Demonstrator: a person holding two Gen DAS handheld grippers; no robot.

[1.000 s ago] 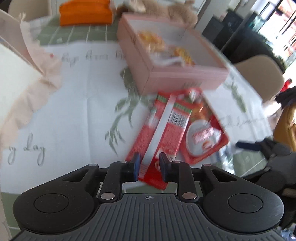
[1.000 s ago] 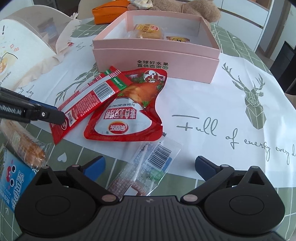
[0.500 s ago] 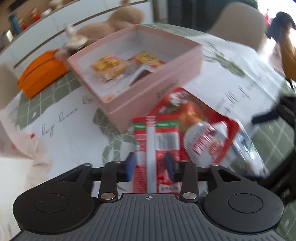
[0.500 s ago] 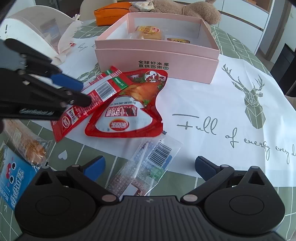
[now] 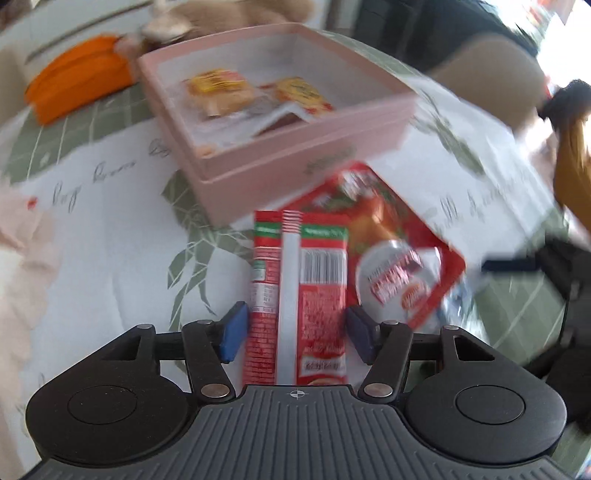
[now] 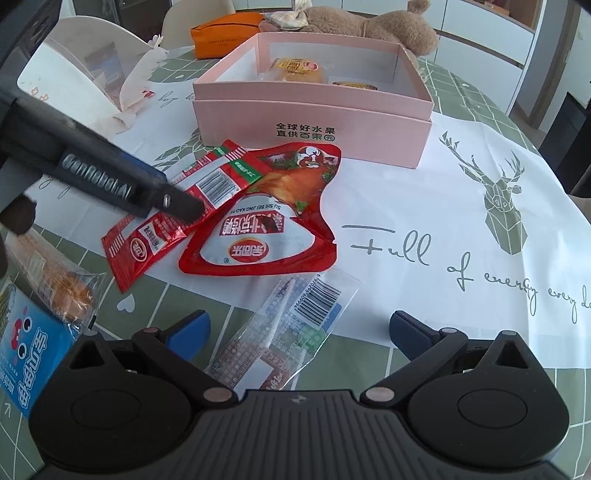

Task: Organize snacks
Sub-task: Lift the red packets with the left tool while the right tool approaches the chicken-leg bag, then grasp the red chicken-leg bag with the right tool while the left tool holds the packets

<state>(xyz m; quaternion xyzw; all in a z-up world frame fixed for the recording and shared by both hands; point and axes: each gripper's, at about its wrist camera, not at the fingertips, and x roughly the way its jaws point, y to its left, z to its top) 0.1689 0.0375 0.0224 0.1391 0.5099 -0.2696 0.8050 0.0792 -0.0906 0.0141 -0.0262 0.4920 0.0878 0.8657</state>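
A long red snack packet [image 5: 299,295] lies on the tablecloth between the open fingers of my left gripper [image 5: 295,332]; the pads sit on either side of it with small gaps. It also shows in the right wrist view [image 6: 173,218] under the left gripper [image 6: 173,201]. A wide red chicken packet [image 6: 266,218] lies beside it. A clear packet with a barcode [image 6: 291,325] lies between the fingers of my open right gripper [image 6: 299,328]. The pink box [image 6: 314,110] holds a few yellow snacks [image 6: 295,68].
A blue packet [image 6: 26,358] and a wrapped pastry [image 6: 55,280] lie at the near left. A white bag [image 6: 74,74], an orange pouch [image 6: 225,35] and a plush toy [image 6: 369,26] stand behind. Chairs ring the table.
My left gripper has swung around, opened wider and come down over the long red packet. The right gripper has stayed open over the clear packet.
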